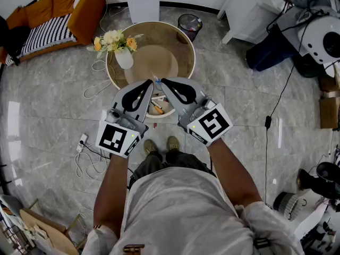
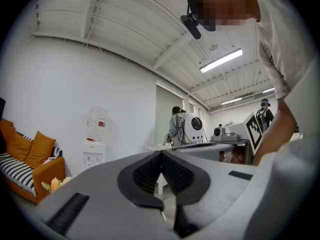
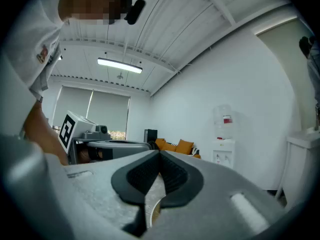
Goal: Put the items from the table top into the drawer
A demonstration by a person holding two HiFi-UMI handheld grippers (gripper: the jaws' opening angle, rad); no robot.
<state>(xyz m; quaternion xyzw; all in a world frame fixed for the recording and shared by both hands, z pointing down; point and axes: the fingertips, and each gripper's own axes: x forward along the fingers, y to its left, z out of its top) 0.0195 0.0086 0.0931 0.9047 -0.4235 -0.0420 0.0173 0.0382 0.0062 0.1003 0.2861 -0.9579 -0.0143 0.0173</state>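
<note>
In the head view both grippers are held level over the near edge of a round wooden table (image 1: 183, 44). My left gripper (image 1: 151, 82) and right gripper (image 1: 164, 81) point inward, tips almost meeting. Both are shut with nothing between their pads; the left gripper view (image 2: 161, 155) and the right gripper view (image 3: 159, 155) show the jaws closed tip to tip. Under the grippers an open drawer (image 1: 166, 110) holds small items, among them an orange pen (image 1: 157, 109). A small blue object (image 1: 157, 82) shows between the tips; I cannot tell what it is. A white vase of flowers (image 1: 123, 57) stands on the table's left.
A black waste bin (image 1: 189, 23) and a white water dispenser (image 1: 143, 1) stand beyond the table. An orange sofa (image 1: 58, 9) is at far left, white furniture (image 1: 249, 12) at far right. Cables (image 1: 87, 142) lie on the floor. People (image 2: 176, 125) stand in the background.
</note>
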